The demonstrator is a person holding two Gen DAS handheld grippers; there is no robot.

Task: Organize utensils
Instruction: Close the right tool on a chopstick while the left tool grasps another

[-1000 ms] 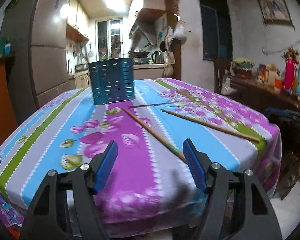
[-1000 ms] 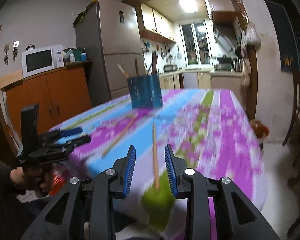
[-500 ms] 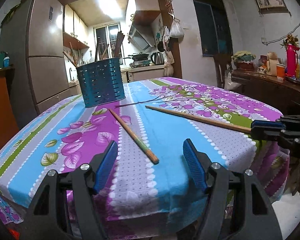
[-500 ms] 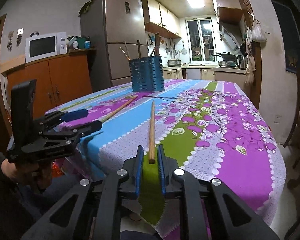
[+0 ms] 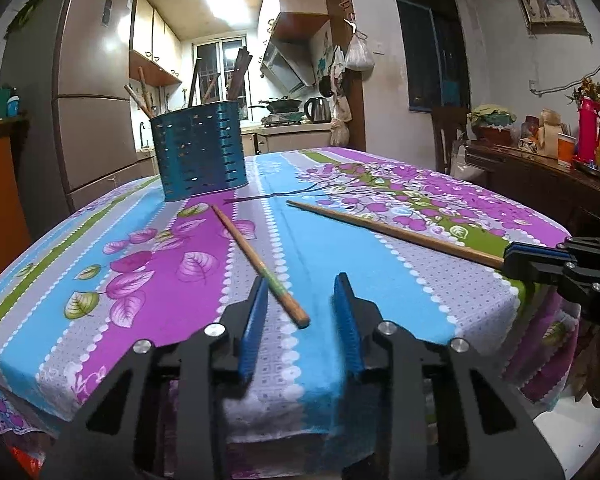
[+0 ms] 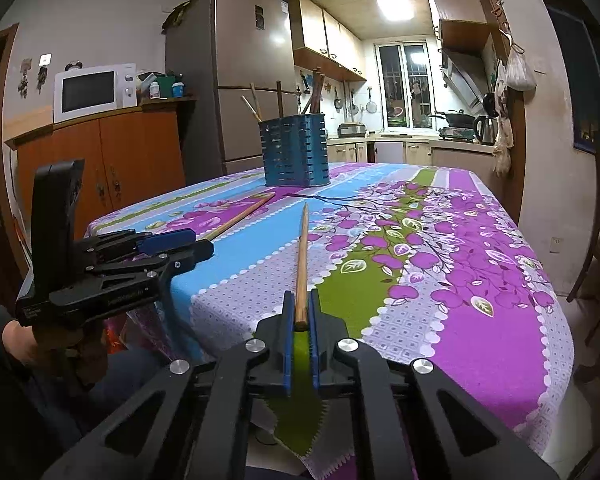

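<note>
Two wooden chopsticks lie on the flowered tablecloth. My left gripper [image 5: 300, 308] is open, its jaws either side of the near end of one chopstick [image 5: 256, 258]. My right gripper [image 6: 300, 320] is shut on the near end of the other chopstick [image 6: 301, 252], which still lies flat on the cloth; it also shows in the left wrist view [image 5: 392, 232]. A blue slotted utensil holder [image 5: 198, 152] stands at the far side with several chopsticks in it; it also shows in the right wrist view [image 6: 294, 150].
The table [image 6: 460, 264] has its near edge right under both grippers. A dark sideboard [image 5: 540, 184] with bottles stands to the right. An orange cabinet [image 6: 112, 160] with a microwave and a fridge [image 6: 236, 80] stand behind to the left.
My right gripper has closed on the end of its chopstick. My left gripper has moved in over the table edge and narrowed around the other chopstick's end.
</note>
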